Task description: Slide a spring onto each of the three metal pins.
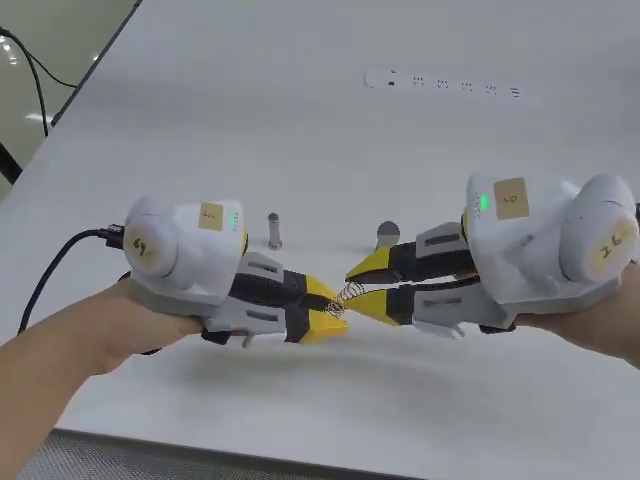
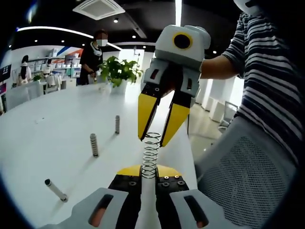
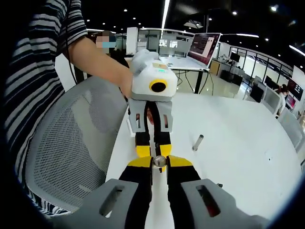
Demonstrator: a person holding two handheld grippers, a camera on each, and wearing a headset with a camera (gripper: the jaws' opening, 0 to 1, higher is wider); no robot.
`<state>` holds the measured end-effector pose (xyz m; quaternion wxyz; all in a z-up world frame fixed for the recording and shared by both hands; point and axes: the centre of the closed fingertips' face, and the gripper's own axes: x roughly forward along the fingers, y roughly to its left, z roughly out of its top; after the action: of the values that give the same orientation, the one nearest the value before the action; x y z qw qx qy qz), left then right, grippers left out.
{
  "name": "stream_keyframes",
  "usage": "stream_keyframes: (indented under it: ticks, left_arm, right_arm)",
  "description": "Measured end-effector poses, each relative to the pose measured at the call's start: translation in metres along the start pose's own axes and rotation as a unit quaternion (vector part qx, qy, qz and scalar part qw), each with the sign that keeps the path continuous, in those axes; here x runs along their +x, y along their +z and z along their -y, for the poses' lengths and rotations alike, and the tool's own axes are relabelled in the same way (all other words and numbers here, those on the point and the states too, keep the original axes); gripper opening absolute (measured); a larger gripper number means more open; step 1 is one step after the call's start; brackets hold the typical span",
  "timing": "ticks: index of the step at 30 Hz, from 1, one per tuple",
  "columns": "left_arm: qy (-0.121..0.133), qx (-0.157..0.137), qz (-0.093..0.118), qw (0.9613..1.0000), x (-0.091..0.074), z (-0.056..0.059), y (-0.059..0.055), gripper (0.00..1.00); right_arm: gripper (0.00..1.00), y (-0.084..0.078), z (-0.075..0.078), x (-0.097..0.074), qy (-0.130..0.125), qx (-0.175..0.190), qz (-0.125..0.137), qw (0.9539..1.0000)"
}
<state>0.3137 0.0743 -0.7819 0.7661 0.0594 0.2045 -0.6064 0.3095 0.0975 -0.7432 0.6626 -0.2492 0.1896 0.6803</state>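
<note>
White table (image 1: 300,130) bears metal pins (image 1: 274,230) and a power strip (image 1: 450,85)

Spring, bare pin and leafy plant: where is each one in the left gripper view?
spring (image 2: 151,155), left gripper view, on its middle coils.
bare pin (image 2: 55,190), left gripper view, on its mid-shaft.
plant (image 2: 119,71), left gripper view, on its leaves.
</note>
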Motion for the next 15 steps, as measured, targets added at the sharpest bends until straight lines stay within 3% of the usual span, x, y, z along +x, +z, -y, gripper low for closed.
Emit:
stream_keyframes:
  ticks: [15]
  left_arm:
    - [0.003, 0.005, 0.0, 1.0, 0.0032, 0.0035, 0.001, 0.02]
  right_arm:
    - [0.08, 0.0091, -0.0032, 0.0094, -0.008, -0.015, 0.015, 0.9997]
